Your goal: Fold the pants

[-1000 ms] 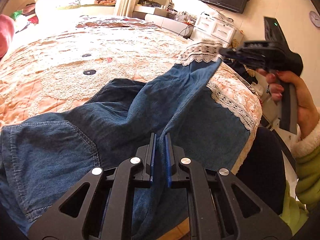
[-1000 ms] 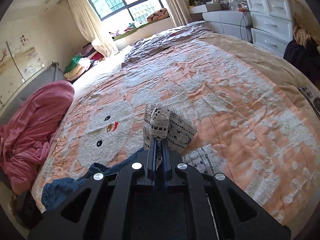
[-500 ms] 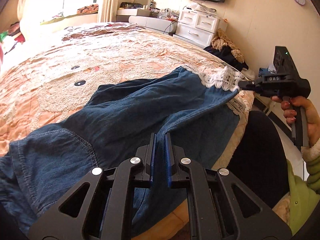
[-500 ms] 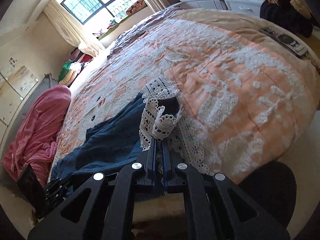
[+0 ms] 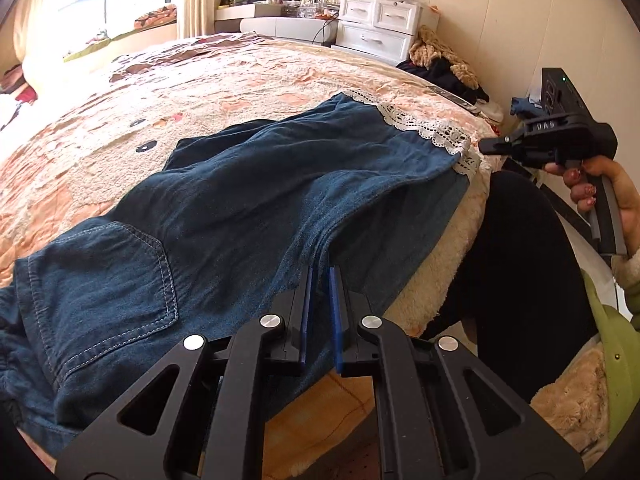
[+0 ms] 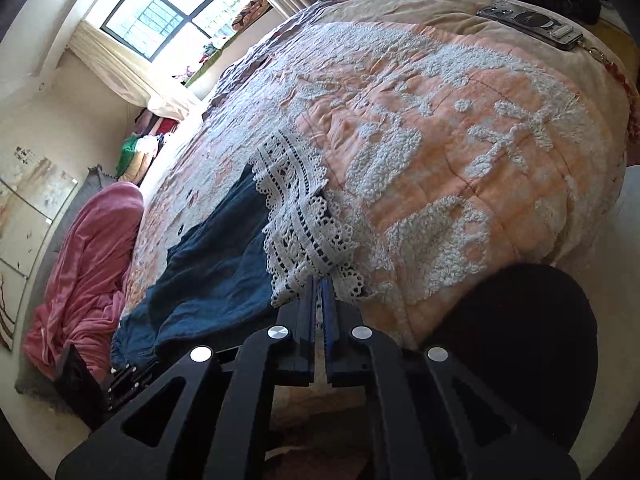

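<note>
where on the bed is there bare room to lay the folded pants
Free: the bedspread between the lace hem and the phone, and the stretch toward the window. Crowded: the near edge, under the pants and both grippers; pink blanket at the left.

Close wrist views, shared pants [image 5: 248, 200]

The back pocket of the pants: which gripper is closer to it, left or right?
Left. The left gripper grips the pants along the near edge, just beside the back pocket. The right gripper pinches the lace hem, at the far leg end.
</note>
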Tool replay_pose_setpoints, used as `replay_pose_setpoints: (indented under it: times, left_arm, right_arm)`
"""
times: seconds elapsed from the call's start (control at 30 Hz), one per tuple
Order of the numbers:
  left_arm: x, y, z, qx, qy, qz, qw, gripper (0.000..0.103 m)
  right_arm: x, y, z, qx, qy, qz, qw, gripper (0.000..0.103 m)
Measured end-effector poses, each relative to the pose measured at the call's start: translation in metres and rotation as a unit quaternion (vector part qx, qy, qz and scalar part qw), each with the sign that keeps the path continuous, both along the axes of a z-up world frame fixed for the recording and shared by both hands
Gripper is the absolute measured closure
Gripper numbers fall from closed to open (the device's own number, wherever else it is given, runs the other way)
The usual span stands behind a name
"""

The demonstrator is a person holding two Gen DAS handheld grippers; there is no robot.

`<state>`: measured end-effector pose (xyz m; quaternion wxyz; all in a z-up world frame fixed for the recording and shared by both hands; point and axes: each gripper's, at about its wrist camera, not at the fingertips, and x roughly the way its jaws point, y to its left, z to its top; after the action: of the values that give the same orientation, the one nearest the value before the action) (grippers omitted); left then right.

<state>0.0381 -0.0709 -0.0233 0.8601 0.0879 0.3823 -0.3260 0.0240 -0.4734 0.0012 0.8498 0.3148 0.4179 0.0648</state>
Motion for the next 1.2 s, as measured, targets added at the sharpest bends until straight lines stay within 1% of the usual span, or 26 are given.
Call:
replay_pose_setpoints:
  times: [0.03, 0.07, 0.1, 0.17, 0.2, 0.23, 0.3, 0.33, 0.43, 0.47, 0.5, 0.53, 0.57, 0.6, 0.67, 0.7, 0.8, 0.87, 0.97, 1.07, 1.2]
  left_arm:
    - [0.0, -0.001, 0.0, 0.001, -0.001, 0.0, 1.0, 0.099]
    - [0.0, -0.001, 0.001, 0.003, -0.003, 0.002, 1.0, 0.097]
    - [0.001, -0.002, 0.001, 0.006, -0.006, 0.005, 1.0, 0.095]
    - [0.001, -0.005, 0.002, 0.016, -0.017, 0.009, 0.9997, 0.086]
    - [0.002, -0.006, 0.003, 0.016, -0.021, 0.01, 0.9996, 0.084]
    - [0.003, -0.007, 0.004, 0.014, -0.025, 0.011, 0.9995, 0.08]
    - [0.007, -0.01, 0.005, 0.018, -0.028, 0.013, 0.9994, 0.079]
    - [0.008, -0.012, 0.004, 0.021, -0.029, 0.014, 0.9993, 0.079]
    - [0.014, -0.02, -0.001, 0.033, -0.03, 0.012, 0.9989, 0.078]
    - [0.015, -0.023, -0.003, 0.039, -0.029, 0.012, 0.9988, 0.078]
    - [0.017, -0.026, -0.006, 0.046, -0.032, 0.012, 0.9983, 0.079]
    - [0.019, -0.03, -0.008, 0.053, -0.034, 0.011, 0.998, 0.086]
    - [0.022, -0.032, -0.011, 0.058, -0.029, 0.012, 0.9978, 0.101]
    - [0.024, -0.033, -0.013, 0.061, -0.025, 0.016, 0.9977, 0.103]
    - [0.024, -0.029, -0.01, 0.053, -0.02, 0.013, 0.9983, 0.103]
    - [0.02, -0.026, -0.005, 0.05, -0.027, 0.011, 0.9983, 0.103]
    - [0.003, -0.018, 0.013, 0.041, -0.04, -0.006, 0.9983, 0.103]
    - [-0.008, -0.018, 0.019, 0.048, -0.056, -0.02, 0.9971, 0.103]
    - [-0.016, -0.021, 0.012, 0.061, -0.049, -0.033, 0.9964, 0.103]
    - [-0.012, -0.021, -0.005, 0.06, -0.02, -0.029, 0.9976, 0.103]
    - [-0.011, -0.022, -0.016, 0.06, -0.009, -0.027, 0.9978, 0.1]
  right_arm:
    - [0.003, -0.001, 0.002, -0.006, -0.004, -0.001, 1.0, 0.076]
    - [0.006, -0.003, 0.003, -0.014, -0.005, -0.005, 1.0, 0.059]
    - [0.009, -0.003, 0.004, -0.018, -0.008, -0.002, 1.0, 0.056]
    - [0.017, -0.001, 0.007, -0.031, -0.013, 0.008, 0.999, 0.056]
    - [0.021, 0.0, 0.006, -0.045, -0.011, 0.01, 0.999, 0.056]
    - [0.026, 0.0, 0.004, -0.048, -0.008, 0.015, 0.999, 0.056]
    - [0.033, 0.001, -0.001, -0.058, -0.001, 0.018, 0.998, 0.056]
    - [0.035, 0.003, -0.002, -0.061, 0.0, 0.023, 0.998, 0.058]
    - [0.039, 0.009, -0.003, -0.082, -0.003, 0.04, 0.996, 0.073]
    - [0.041, 0.011, -0.003, -0.09, -0.004, 0.047, 0.995, 0.079]
    - [0.042, 0.013, -0.002, -0.099, -0.005, 0.05, 0.994, 0.083]
    - [0.044, 0.014, -0.003, -0.103, -0.006, 0.055, 0.993, 0.085]
    - [0.045, 0.014, -0.002, -0.106, -0.009, 0.058, 0.993, 0.086]
    - [0.045, 0.014, 0.0, -0.108, -0.013, 0.061, 0.992, 0.088]
    - [0.044, 0.014, 0.005, -0.108, -0.02, 0.062, 0.992, 0.089]
    - [0.042, 0.014, 0.009, -0.107, -0.026, 0.063, 0.992, 0.091]
    - [0.034, 0.011, 0.019, -0.102, -0.034, 0.071, 0.992, 0.091]
    - [0.027, 0.012, 0.02, -0.106, -0.03, 0.076, 0.991, 0.091]
    - [0.021, 0.011, 0.008, -0.109, -0.013, 0.08, 0.991, 0.091]
    - [0.02, 0.01, -0.005, -0.104, 0.002, 0.077, 0.992, 0.091]
    - [0.02, 0.013, -0.007, -0.127, 0.005, 0.079, 0.989, 0.09]
